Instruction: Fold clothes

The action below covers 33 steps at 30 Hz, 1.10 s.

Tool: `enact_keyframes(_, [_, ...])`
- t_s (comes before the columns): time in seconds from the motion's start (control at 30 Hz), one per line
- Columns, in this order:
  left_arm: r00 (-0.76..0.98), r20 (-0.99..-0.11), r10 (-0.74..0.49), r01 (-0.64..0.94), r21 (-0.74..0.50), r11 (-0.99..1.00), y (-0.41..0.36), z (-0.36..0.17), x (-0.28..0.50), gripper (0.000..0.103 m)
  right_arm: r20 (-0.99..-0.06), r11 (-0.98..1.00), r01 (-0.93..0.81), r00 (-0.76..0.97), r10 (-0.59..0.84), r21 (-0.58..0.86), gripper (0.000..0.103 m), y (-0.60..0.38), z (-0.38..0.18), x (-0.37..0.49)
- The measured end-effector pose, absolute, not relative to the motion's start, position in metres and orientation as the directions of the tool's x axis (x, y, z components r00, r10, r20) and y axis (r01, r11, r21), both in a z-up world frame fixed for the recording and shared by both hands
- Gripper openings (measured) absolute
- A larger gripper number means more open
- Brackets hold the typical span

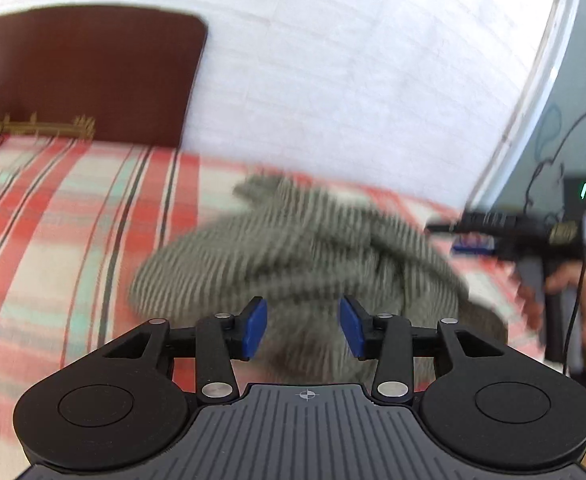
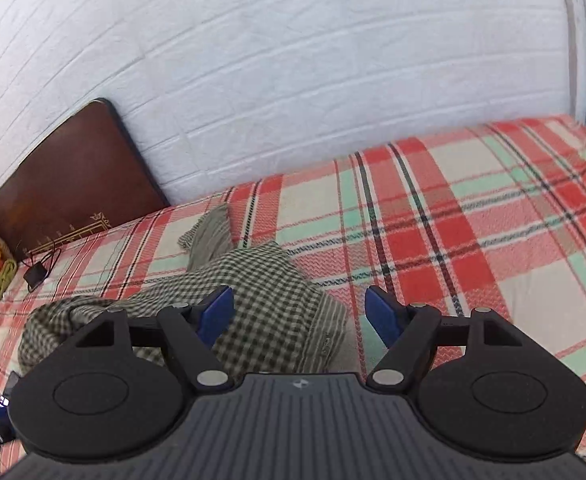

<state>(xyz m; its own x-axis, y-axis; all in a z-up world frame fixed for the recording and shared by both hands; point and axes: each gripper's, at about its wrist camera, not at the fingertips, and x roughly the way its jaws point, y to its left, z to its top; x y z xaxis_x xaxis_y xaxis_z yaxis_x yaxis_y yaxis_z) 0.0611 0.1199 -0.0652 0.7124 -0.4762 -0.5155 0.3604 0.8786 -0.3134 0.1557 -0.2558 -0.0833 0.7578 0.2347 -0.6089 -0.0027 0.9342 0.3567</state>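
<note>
With the checked shirt (image 2: 229, 300) lying crumpled on the near part of the plaid bed (image 2: 493, 220), both the left gripper (image 1: 303, 326) and right gripper (image 2: 299, 314) hover released above it, so spreading it flat appears to come next.

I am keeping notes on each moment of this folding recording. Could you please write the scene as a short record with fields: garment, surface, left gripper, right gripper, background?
garment: green checked shirt, crumpled in a heap, not folded
surface: bed with red plaid blanket
left gripper: open, nothing between the pads, shirt below it
right gripper: open, above the shirt's edge, holding nothing
background: white brick-pattern wall, dark brown headboard
</note>
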Motion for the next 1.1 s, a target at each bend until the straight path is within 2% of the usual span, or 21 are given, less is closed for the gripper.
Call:
enact_keyframes(0.1, [0.719,-0.483,-0.500,0.389,-0.317,0.865,0.109,-0.055,0.084,0.066,-0.627,0.918,0.019,0.736,0.256,0.397,0.076,-0.262,-0.095,0.168])
enact_keyframes(0.17, [0.716,-0.484,-0.503,0.404,-0.300,0.864,0.100,-0.053,0.096,0.070,-0.634,0.900,0.018,0.717,0.291,0.435,0.066,-0.264,-0.101,0.174])
enact_keyframes(0.23, [0.709,-0.498,-0.500,0.407,-0.290,0.866,0.092,-0.057,0.107,0.070,-0.633,0.876,0.001,0.692,0.347,0.482,0.031,-0.264,-0.105,0.178])
enact_keyframes(0.27, [0.699,-0.514,-0.497,0.400,-0.295,0.868,0.089,-0.061,0.114,0.070,-0.631,0.862,-0.007,0.678,0.377,0.507,0.022,-0.263,-0.106,0.179])
enact_keyframes(0.3, [0.687,-0.529,-0.499,0.395,-0.304,0.867,0.087,-0.065,0.119,0.064,-0.628,0.858,-0.011,0.676,0.385,0.513,0.008,-0.262,-0.106,0.179])
enact_keyframes(0.33, [0.671,-0.542,-0.506,0.395,-0.316,0.863,0.088,-0.069,0.122,0.033,-0.625,0.855,-0.016,0.675,0.392,0.518,0.006,-0.262,-0.105,0.179])
enact_keyframes(0.4, [0.648,-0.559,-0.518,0.394,-0.337,0.855,0.090,-0.075,0.123,0.008,-0.605,0.852,-0.041,0.687,0.403,0.521,0.003,-0.259,-0.098,0.174])
enact_keyframes(0.47, [0.647,-0.555,-0.523,0.400,-0.337,0.852,0.095,-0.076,0.115,0.003,-0.573,0.845,-0.073,0.703,0.420,0.530,0.003,-0.257,-0.088,0.166])
enact_keyframes(0.63, [0.659,-0.535,-0.528,0.422,-0.318,0.849,0.109,-0.067,0.080,0.003,-0.457,0.815,-0.196,0.746,0.485,0.546,0.002,-0.247,-0.050,0.135])
enact_keyframes(0.83, [0.669,-0.575,-0.471,0.380,-0.280,0.882,0.136,-0.071,0.037,0.003,-0.316,0.737,-0.491,0.686,0.656,0.464,0.002,-0.211,-0.005,0.076])
enact_keyframes(0.9, [0.680,-0.582,-0.446,0.351,-0.275,0.895,0.147,-0.070,0.024,0.005,-0.346,0.717,-0.574,0.630,0.695,0.395,0.002,-0.191,-0.002,0.056])
enact_keyframes(0.97, [0.694,-0.585,-0.418,0.320,-0.269,0.908,0.159,-0.069,0.011,0.007,-0.416,0.703,-0.616,0.570,0.709,0.355,0.002,-0.172,-0.011,0.043])
enact_keyframes(1.1, [0.727,-0.581,-0.366,0.275,-0.242,0.931,0.172,-0.062,-0.005,0.020,-0.521,0.708,-0.620,0.503,0.689,0.338,0.002,-0.155,-0.040,0.027])
